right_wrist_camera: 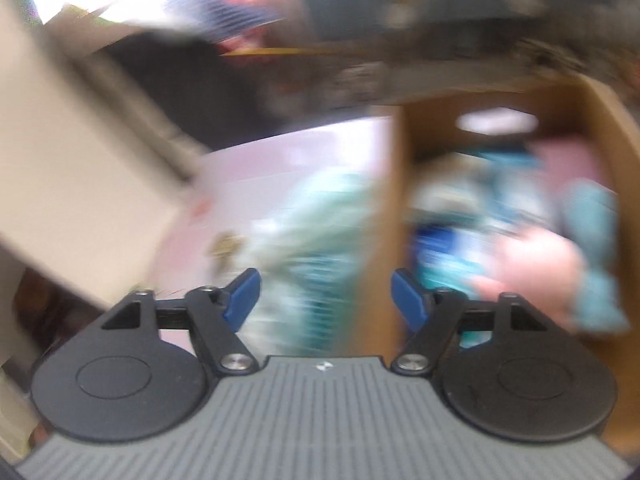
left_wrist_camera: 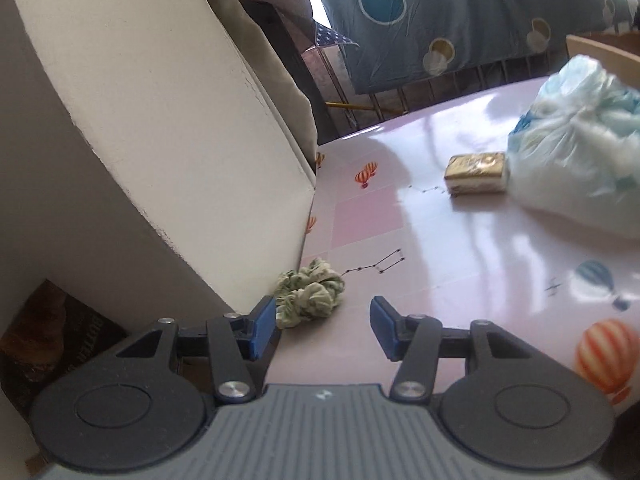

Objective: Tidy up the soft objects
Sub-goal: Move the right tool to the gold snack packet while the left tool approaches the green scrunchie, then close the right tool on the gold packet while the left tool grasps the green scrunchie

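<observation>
Both grippers open, empty: left gripper point(left_wrist_camera: 323, 330) has green scrunchie point(left_wrist_camera: 311, 293) at 11 o'clock by its left pad; right gripper point(right_wrist_camera: 326, 299) faces blurred cardboard box point(right_wrist_camera: 390, 216) at 1 o'clock.

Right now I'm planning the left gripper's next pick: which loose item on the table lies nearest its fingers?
The green scrunchie, just ahead of the left gripper, beside its left pad. The gold-wrapped block and the pale blue bag lie farther back.

scrunchie point(left_wrist_camera: 310, 293) on table point(left_wrist_camera: 460, 248), bag point(left_wrist_camera: 576, 160) behind
</observation>
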The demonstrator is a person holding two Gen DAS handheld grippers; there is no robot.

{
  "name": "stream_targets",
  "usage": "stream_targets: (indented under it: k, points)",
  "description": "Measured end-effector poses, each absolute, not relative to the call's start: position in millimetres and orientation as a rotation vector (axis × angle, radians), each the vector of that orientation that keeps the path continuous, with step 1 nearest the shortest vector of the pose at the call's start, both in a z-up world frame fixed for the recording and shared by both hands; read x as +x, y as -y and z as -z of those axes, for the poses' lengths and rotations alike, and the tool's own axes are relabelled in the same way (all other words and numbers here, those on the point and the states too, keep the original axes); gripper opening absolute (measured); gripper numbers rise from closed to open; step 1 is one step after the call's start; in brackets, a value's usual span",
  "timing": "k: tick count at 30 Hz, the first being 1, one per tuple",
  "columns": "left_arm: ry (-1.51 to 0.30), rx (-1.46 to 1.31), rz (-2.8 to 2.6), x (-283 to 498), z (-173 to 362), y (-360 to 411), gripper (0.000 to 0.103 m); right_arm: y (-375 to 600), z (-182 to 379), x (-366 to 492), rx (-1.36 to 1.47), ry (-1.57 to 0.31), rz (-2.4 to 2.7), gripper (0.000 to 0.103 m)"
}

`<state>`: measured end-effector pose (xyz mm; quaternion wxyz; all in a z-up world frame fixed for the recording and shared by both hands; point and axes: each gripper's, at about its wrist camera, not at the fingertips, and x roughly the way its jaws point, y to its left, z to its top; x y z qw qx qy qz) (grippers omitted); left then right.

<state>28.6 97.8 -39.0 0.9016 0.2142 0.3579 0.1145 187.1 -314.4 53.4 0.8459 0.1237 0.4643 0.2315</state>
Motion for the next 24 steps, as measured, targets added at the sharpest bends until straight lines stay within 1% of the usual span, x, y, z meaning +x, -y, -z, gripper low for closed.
stream_targets:
  k: [2, 7, 12, 16, 19, 22, 24]
  points:
    - [-0.747, 0.465, -0.233, 36.3, 45.7, -101.8, 0.055, 263.9, -48.8, 207.2, 0.207, -1.004, -0.599, 0.081]
    - [-0.767, 0.507, -0.229, 63.6, 65.4, -116.8, 0.055, 144.7, -17.2, 261.4, 0.048, -1.096, -0.785, 0.082]
    - [-0.793, 0.544, -0.216, 90.1, 84.8, -131.9, 0.055, 51.3, 28.8, 296.3, -0.230, -1.127, -0.834, 0.082]
    - [-0.834, 0.551, -0.192, 106.6, 101.2, -140.3, 0.055, 21.1, 65.7, 319.9, -0.359, -1.163, -0.822, 0.082]
    - [-0.862, 0.533, -0.176, 114.1, 109.6, -144.2, 0.055, 17.3, 87.6, 332.5, -0.383, -1.196, -0.803, 0.082]
    - [-0.875, 0.531, -0.174, 119.7, 117.1, -146.9, 0.053, 17.4, 102.9, 336.3, -0.391, -1.224, -0.791, 0.081]
    - [-0.873, 0.538, -0.174, 120.8, 119.3, -146.6, 0.049, 17.3, 108.1, 334.9, -0.403, -1.218, -0.783, 0.079]
